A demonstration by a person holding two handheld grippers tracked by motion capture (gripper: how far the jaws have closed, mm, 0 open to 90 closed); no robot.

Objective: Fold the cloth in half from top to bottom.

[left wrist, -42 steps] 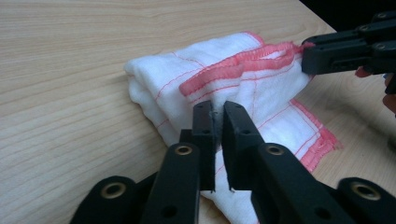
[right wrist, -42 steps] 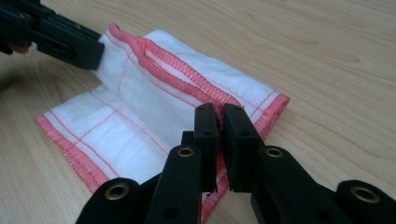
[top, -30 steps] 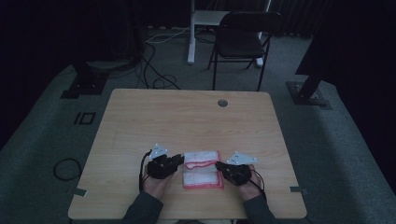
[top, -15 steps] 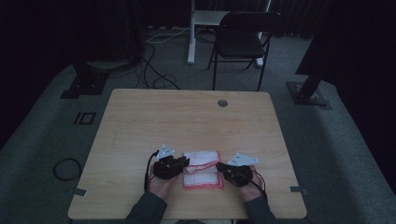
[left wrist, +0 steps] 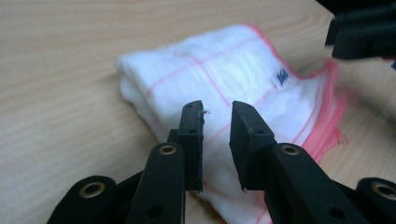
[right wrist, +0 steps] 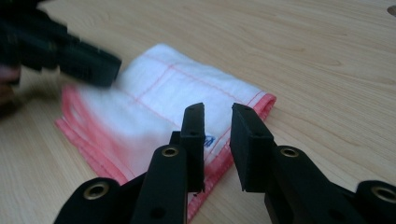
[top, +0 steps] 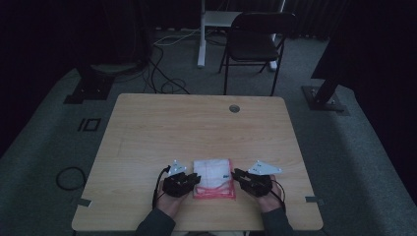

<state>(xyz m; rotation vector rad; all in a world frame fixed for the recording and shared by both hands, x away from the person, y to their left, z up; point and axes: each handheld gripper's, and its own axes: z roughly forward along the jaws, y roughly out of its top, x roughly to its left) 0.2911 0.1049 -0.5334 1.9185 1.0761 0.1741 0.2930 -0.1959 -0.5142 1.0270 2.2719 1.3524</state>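
Note:
A folded white cloth (top: 212, 178) with thin pink lines, a pink hem and a small blue tag lies near the table's front edge. My left gripper (top: 194, 179) sits at the cloth's left side and my right gripper (top: 237, 176) at its right side. In the left gripper view the jaws (left wrist: 217, 116) stand a little apart just above the cloth (left wrist: 224, 79), with nothing between them. In the right gripper view the jaws (right wrist: 217, 116) also stand slightly apart over the hem by the tag, holding nothing; the cloth (right wrist: 187, 93) lies beyond them.
The wooden table (top: 196, 128) has a round cable hole (top: 234, 108) near its far edge. A dark folding chair (top: 255, 39) stands behind the table. Cables lie on the floor at the left (top: 69, 177).
The cloth has been folded over and now shows a white top with pink hem along its near side. My left gripper has shifted slightly right and nearer; it looks blurred in the right gripper view.

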